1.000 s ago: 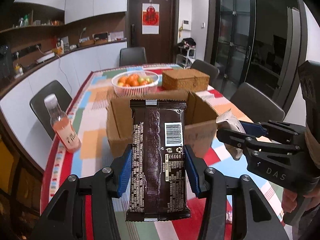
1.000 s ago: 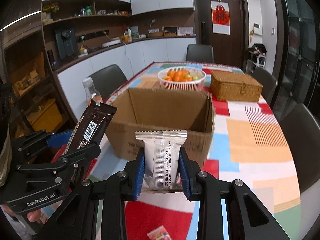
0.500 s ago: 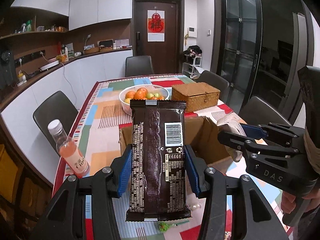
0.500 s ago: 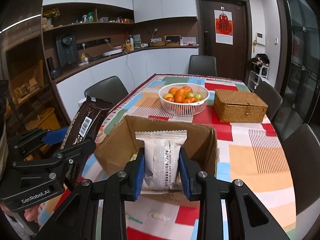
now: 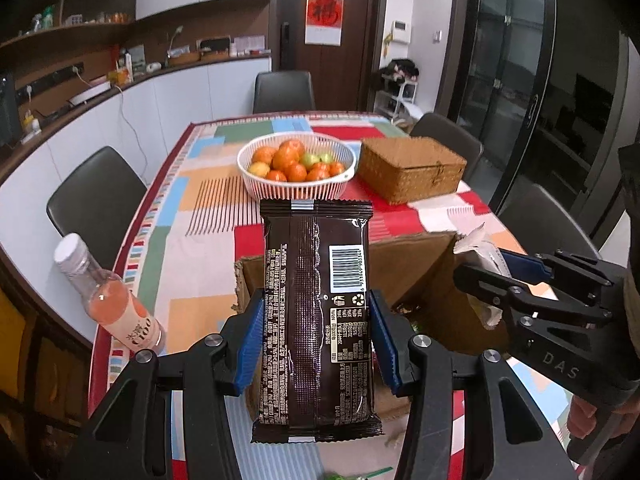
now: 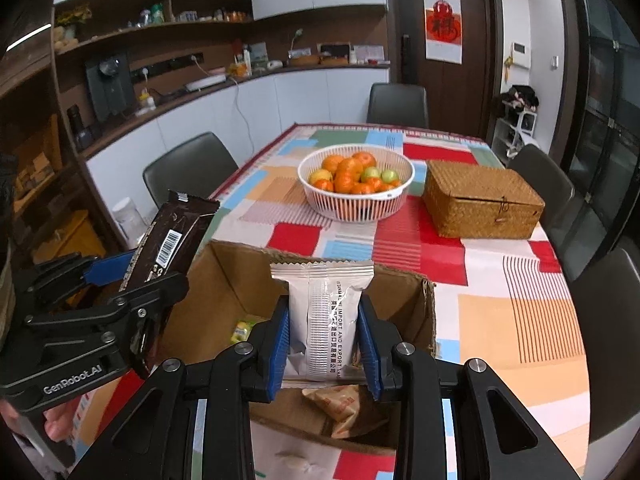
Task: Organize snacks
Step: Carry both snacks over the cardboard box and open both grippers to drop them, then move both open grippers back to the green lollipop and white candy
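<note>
My left gripper (image 5: 316,336) is shut on a dark brown snack pack (image 5: 316,312) held upright, its barcode facing the camera. It hangs over the near left part of an open cardboard box (image 5: 416,264). My right gripper (image 6: 323,344) is shut on a white snack pack (image 6: 323,320), above the same cardboard box (image 6: 228,280). In the right wrist view the left gripper (image 6: 132,280) with the brown pack (image 6: 172,236) shows at the left. A yellow-green packet (image 6: 242,330) and a tan wrapped snack (image 6: 340,404) lie inside the box.
Beyond the box stand a white basket of oranges (image 5: 296,184) and a woven lidded box (image 5: 412,170) on the colourful tablecloth. A bottle of orange drink (image 5: 108,300) stands near the table's left edge. Dark chairs ring the table. Small wrappers lie on the cloth in front of the box.
Both grippers have moved forward over the box with their packs still held. The box now sits lower in both views and its inside shows.
</note>
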`<move>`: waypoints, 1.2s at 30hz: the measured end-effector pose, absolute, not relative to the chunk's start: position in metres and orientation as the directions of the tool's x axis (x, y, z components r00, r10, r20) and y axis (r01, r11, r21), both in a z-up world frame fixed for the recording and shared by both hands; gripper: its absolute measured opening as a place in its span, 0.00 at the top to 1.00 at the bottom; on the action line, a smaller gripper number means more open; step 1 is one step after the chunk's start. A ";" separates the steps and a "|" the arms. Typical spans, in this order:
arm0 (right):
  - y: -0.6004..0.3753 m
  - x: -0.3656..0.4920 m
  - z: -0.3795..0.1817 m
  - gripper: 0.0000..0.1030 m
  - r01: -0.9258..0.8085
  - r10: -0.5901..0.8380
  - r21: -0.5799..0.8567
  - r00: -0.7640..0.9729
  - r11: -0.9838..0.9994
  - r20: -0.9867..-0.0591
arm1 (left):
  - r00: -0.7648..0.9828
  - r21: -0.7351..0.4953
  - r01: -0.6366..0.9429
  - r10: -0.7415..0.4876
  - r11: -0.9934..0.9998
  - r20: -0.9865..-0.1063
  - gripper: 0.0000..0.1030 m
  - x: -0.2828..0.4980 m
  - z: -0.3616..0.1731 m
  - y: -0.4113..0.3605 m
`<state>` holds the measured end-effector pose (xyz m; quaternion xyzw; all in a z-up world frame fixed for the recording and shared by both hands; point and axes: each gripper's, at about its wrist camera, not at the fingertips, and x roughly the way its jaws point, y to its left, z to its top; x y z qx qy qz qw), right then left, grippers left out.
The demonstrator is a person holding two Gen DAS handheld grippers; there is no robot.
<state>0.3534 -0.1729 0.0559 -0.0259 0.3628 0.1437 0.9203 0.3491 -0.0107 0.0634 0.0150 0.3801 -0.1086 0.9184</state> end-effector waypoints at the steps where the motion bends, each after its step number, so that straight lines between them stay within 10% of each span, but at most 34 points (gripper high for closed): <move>1: -0.173 0.357 0.052 0.68 -0.278 0.239 0.055 0.689 0.959 -0.684 | 0.681 -0.052 0.208 -0.183 0.977 -0.709 0.53 0.353 0.060 -0.012; 12: -0.181 0.378 0.029 0.57 -0.236 0.230 0.096 0.645 0.967 -0.729 | 0.660 0.013 0.183 -0.113 0.983 -0.743 0.37 0.364 0.042 -0.021; 36: -0.163 0.257 0.031 0.55 -0.348 0.284 0.031 0.706 0.937 -0.648 | 0.723 0.026 0.220 -0.145 0.975 -0.675 0.35 0.222 0.044 -0.005</move>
